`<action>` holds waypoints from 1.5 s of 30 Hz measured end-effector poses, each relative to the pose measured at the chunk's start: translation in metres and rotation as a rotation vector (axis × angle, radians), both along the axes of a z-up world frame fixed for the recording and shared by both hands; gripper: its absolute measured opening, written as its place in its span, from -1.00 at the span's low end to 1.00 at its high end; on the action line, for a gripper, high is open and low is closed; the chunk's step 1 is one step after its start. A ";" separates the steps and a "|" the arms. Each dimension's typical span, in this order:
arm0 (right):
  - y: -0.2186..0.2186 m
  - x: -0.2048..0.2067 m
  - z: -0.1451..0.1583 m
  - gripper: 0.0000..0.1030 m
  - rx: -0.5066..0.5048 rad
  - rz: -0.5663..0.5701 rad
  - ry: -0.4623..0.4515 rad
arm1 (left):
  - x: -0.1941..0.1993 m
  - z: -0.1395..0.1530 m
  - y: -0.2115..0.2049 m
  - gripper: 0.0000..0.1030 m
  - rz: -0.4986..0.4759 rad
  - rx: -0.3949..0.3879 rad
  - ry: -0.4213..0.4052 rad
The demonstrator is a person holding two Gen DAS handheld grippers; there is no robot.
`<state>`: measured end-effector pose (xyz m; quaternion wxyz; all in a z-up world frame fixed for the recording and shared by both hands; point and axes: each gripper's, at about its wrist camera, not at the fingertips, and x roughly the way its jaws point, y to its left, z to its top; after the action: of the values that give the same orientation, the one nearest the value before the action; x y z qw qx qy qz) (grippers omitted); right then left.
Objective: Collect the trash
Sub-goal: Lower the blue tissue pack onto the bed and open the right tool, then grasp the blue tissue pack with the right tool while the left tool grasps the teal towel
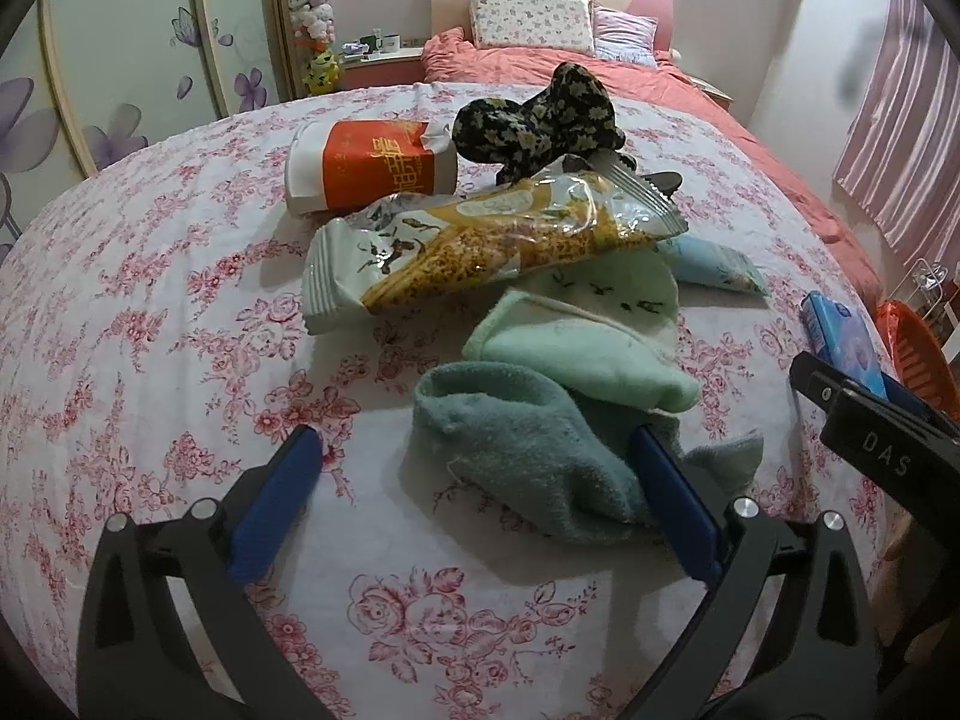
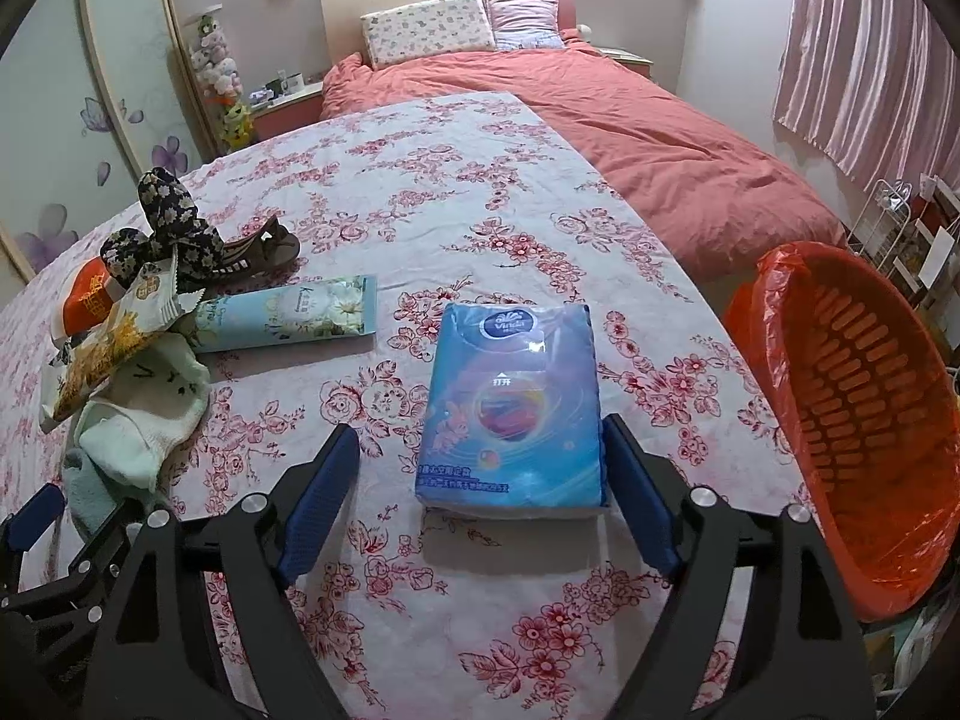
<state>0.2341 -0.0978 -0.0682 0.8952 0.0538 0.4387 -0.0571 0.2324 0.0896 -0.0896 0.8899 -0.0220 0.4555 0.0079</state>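
The left gripper (image 1: 474, 468) stands wide, empty, its right finger resting on a teal sock (image 1: 528, 456). Ahead of it lies the yellow snack wrapper (image 1: 480, 246), long axis running left-right and slightly away, atop a pale green sock (image 1: 576, 348); behind sits an orange-and-white wrapper (image 1: 366, 168). The left gripper is the nearer to both. The right gripper (image 2: 480, 480), also wide, straddles a blue tissue pack (image 2: 510, 402) on the counter (image 2: 480, 192), with the orange-lined bin (image 2: 864, 420) just to its right. Socks crowd the wrappers.
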 end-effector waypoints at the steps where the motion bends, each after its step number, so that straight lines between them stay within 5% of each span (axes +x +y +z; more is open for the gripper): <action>1: 0.000 0.000 0.000 0.57 0.000 0.000 0.000 | 0.000 0.000 0.000 0.93 0.000 0.000 0.000; 39: -0.002 0.001 0.000 0.62 0.008 0.001 0.000 | 0.001 0.000 0.000 0.93 0.001 0.002 0.000; 42: 0.000 0.001 0.001 0.47 -0.020 -0.010 0.003 | 0.000 0.001 0.002 0.92 0.006 -0.025 -0.013; 45: -0.002 0.000 0.004 0.06 -0.011 -0.027 -0.015 | -0.003 0.003 0.007 0.83 0.015 -0.061 -0.032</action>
<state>0.2336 -0.1003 -0.0644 0.8979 0.0553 0.4310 -0.0712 0.2297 0.0964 -0.0866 0.8960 -0.0524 0.4409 0.0002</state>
